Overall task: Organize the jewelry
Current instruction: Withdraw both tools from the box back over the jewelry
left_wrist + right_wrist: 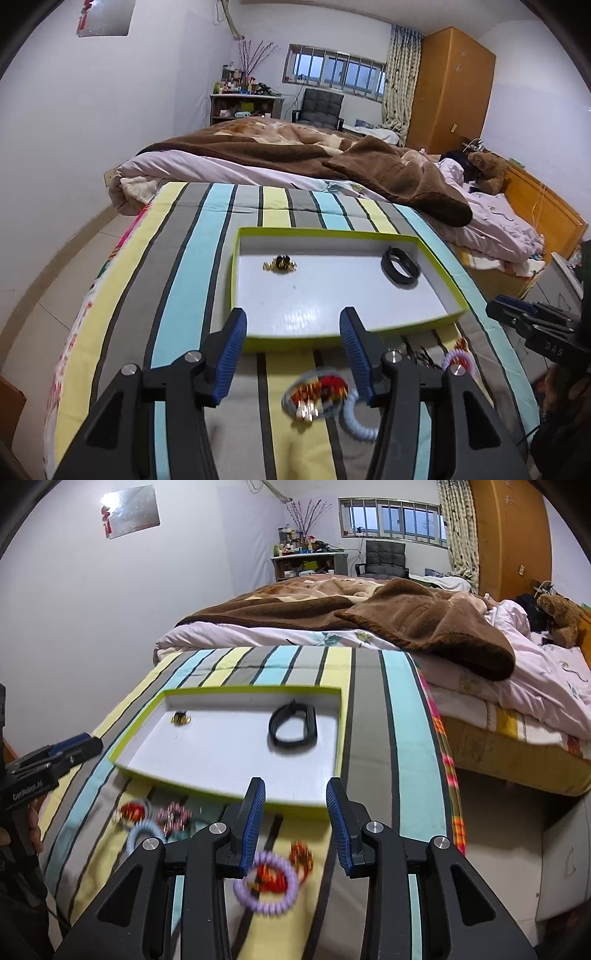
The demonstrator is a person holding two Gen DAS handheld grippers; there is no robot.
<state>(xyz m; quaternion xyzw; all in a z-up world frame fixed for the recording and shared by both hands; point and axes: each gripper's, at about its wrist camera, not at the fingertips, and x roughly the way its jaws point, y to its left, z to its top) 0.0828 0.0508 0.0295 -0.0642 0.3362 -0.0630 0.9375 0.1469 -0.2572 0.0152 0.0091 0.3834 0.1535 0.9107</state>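
A shallow white tray with a lime-green rim [236, 280] [147, 705] lies on the striped cloth. In it are a gold and black brooch [279, 263] [180, 718] and a black wristband [400, 266] [293, 724]. My left gripper [293, 325] is open and empty above the tray's near edge. Below it lie a red and gold ornament [317, 397] and a pale blue coil hair tie [356, 417]. My right gripper [295, 794] is open and empty over the tray's near right corner. A purple coil hair tie [266, 882] with a red ornament lies under it.
More trinkets lie in front of the tray: a red piece [131, 810], a pink beaded ring [173, 814], an orange piece [301, 854]. The striped cloth [177, 266] covers a raised surface. A bed with a brown blanket [295, 155] stands behind.
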